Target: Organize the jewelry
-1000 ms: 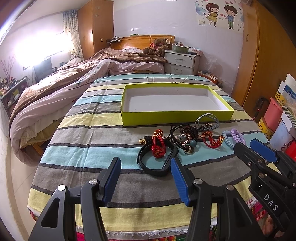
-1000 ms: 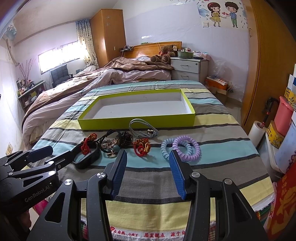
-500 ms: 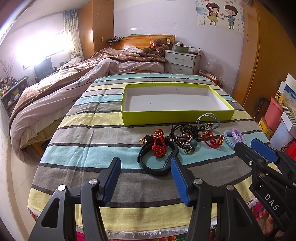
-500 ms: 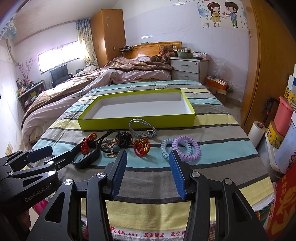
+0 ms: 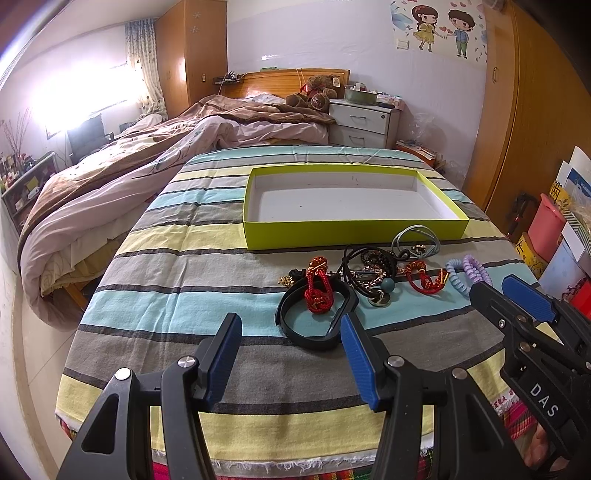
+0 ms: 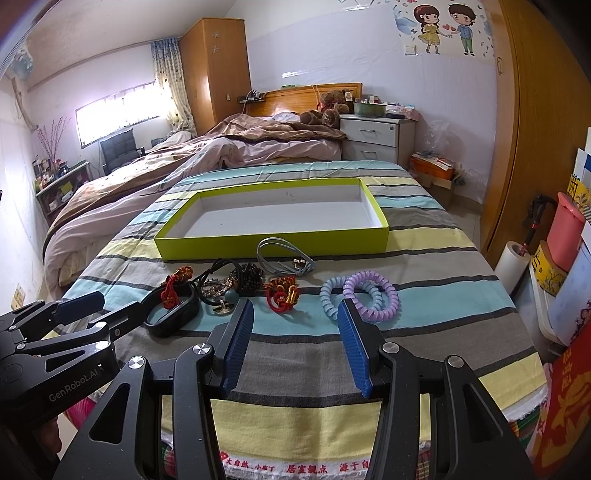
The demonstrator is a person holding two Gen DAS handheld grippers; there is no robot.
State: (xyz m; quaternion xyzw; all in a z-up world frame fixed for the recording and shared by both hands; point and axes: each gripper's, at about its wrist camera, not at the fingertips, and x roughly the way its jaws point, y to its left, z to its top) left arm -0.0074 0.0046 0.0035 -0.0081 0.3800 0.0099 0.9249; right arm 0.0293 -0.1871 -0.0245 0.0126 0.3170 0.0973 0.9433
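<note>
Jewelry lined up before the tray
Both grippers, left (image 5: 290, 354) and right (image 6: 293, 339), hover released, empty, above the striped cloth's (image 5: 177, 266) near edge; black bracelet (image 5: 314, 317) just ahead of the left, purple coil bracelet (image 6: 371, 295) ahead of the right, green tray (image 6: 273, 242) beyond.

I'm working in a home bedroom: an unmade bed (image 5: 177, 147) with a wooden headboard (image 5: 280, 79), a teddy bear (image 5: 314, 94) beside a white nightstand (image 5: 364, 123), tall wardrobes (image 6: 216, 74), a curtained window (image 6: 118, 110) and a cartoon wall sticker (image 5: 439, 27).

The black band (image 6: 170, 315) is partly hidden behind the left gripper (image 6: 96, 310); tangled dark jewelry (image 5: 369, 267) is indistinct.
</note>
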